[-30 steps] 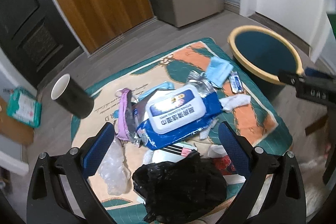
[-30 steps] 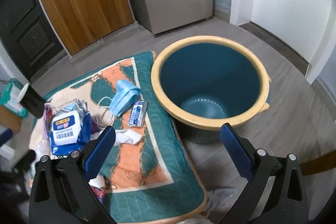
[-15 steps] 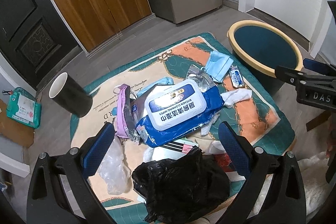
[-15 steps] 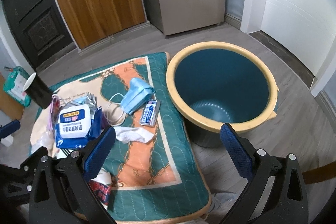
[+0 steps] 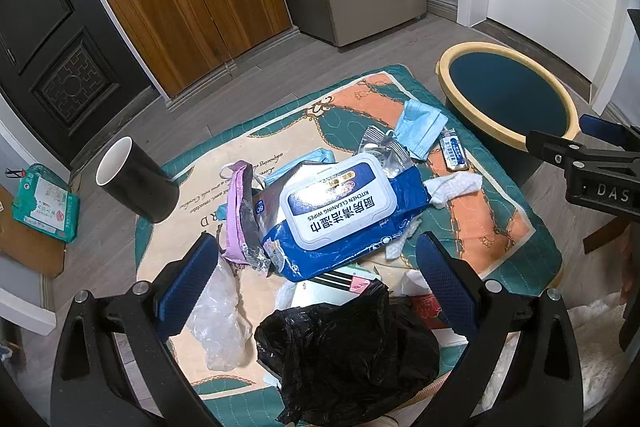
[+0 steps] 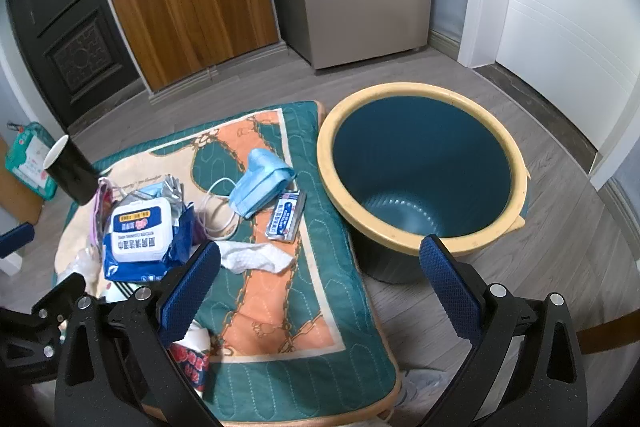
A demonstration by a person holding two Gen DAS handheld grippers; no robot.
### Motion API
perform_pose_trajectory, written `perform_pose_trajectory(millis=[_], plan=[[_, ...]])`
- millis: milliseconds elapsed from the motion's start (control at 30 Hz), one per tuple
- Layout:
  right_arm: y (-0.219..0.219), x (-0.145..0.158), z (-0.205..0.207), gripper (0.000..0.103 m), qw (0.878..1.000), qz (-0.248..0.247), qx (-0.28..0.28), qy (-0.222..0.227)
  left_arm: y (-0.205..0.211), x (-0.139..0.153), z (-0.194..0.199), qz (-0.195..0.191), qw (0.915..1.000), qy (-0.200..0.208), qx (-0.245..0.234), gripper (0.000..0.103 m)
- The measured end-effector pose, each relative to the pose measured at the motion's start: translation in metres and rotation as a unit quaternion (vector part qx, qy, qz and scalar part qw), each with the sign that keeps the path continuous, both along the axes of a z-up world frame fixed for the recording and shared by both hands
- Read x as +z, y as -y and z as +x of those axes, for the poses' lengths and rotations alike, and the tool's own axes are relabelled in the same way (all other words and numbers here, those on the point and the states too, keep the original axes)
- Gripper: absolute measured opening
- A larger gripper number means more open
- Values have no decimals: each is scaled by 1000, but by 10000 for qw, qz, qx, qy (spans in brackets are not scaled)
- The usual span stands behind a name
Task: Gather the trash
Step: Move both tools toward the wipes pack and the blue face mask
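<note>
Claws both spread, nothing held: left claw (image 5: 316, 267) hovering over the heap of trash, right claw (image 6: 320, 267) hanging between mat and bin.

Bin (image 6: 404, 247): empty, dark inside with a yellow rim, standing on the floor against the mat's edge, beside the right claw. Rigid, wide mouth, an easy target for drops.

Mat (image 6: 280, 339): quilted, green and orange, carrying all the trash.

Black bag (image 5: 344, 351): crumpled, directly under the left claw. Probably light, limp and slippery; best pinched at a raised fold.

Wipes pack (image 5: 340, 211): blue, white flip lid, lying atop the heap. Likely the heaviest piece, soft-sided; best pinched at a crimped end, since the stiff lid may slide between the pads.

Cup (image 5: 136, 183): black, white inside, lying tilted at the mat's left edge. Stiff; wall pinched at the rim.

Clear bag (image 5: 218, 311): crinkled, near the left claw's left finger. Featherlight, apt to slip.

Mask (image 6: 260, 187): blue, folded, near the bin. Soft, easily gripped anywhere; white cord looping beside it, apt to trail.

Tissue (image 6: 256, 257): white, crumpled, just ahead of the right claw. Light and easily torn; gripped at the bunched middle.

Small packet (image 6: 286, 217): flat, beside the mask. Hard to get under; edge-on pinch needed.
</note>
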State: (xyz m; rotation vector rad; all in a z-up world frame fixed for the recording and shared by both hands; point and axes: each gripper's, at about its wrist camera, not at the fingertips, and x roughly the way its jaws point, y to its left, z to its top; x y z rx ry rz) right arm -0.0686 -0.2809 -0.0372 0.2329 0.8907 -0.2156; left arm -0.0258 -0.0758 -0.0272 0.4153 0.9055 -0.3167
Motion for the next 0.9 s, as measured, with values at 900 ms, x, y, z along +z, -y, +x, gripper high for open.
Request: perform_pose_trajectory(millis=[900], plan=[[0,0,0,99,10000,-15,7,7,-2,0,2,2,10000,-11,16,97]])
